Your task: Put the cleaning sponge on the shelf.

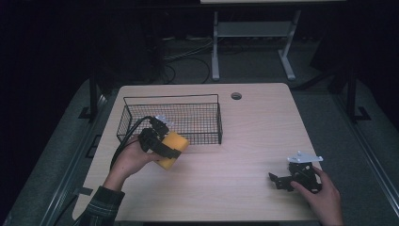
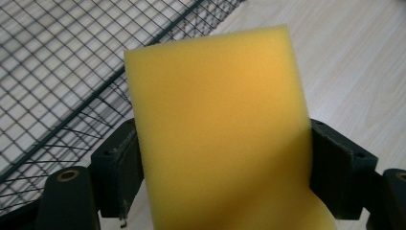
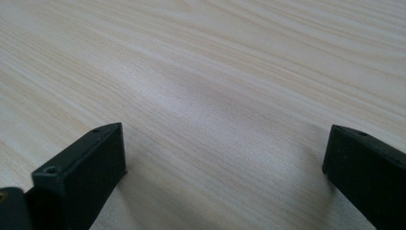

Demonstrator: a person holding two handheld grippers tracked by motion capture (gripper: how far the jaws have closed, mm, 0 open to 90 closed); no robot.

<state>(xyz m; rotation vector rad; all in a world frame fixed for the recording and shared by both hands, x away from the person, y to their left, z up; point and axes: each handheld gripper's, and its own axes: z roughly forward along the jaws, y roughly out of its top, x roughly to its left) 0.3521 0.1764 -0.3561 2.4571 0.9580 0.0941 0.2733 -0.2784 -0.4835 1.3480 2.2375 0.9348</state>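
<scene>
1. Left gripper (image 1: 162,143): I hold it in my left hand (image 1: 131,157) at the near left of the table (image 1: 244,141). Its jaws pinch a yellow sponge (image 1: 171,149) from both sides, so the sponge hangs clear of the tabletop, just in front of the basket (image 1: 171,117); I judge it held this way to go over the rim.
2. Sponge, left gripper view (image 2: 220,129): a soft, fine-pored foam block with a flat face and square corners. It stands up between the black jaw pads (image 2: 117,167) and looks hardly squeezed.
3. Basket, left gripper view (image 2: 62,81): thin black wire mesh in small squares, with a stiffer rim wire, open at the top.
4. Table, right gripper view (image 3: 206,81): pale wood-grain surface, smooth and matt.
5. Right gripper (image 1: 296,176): it rests low at the near right, well apart from the sponge, jaws spread wide with nothing between them; I judge it is parked.
</scene>
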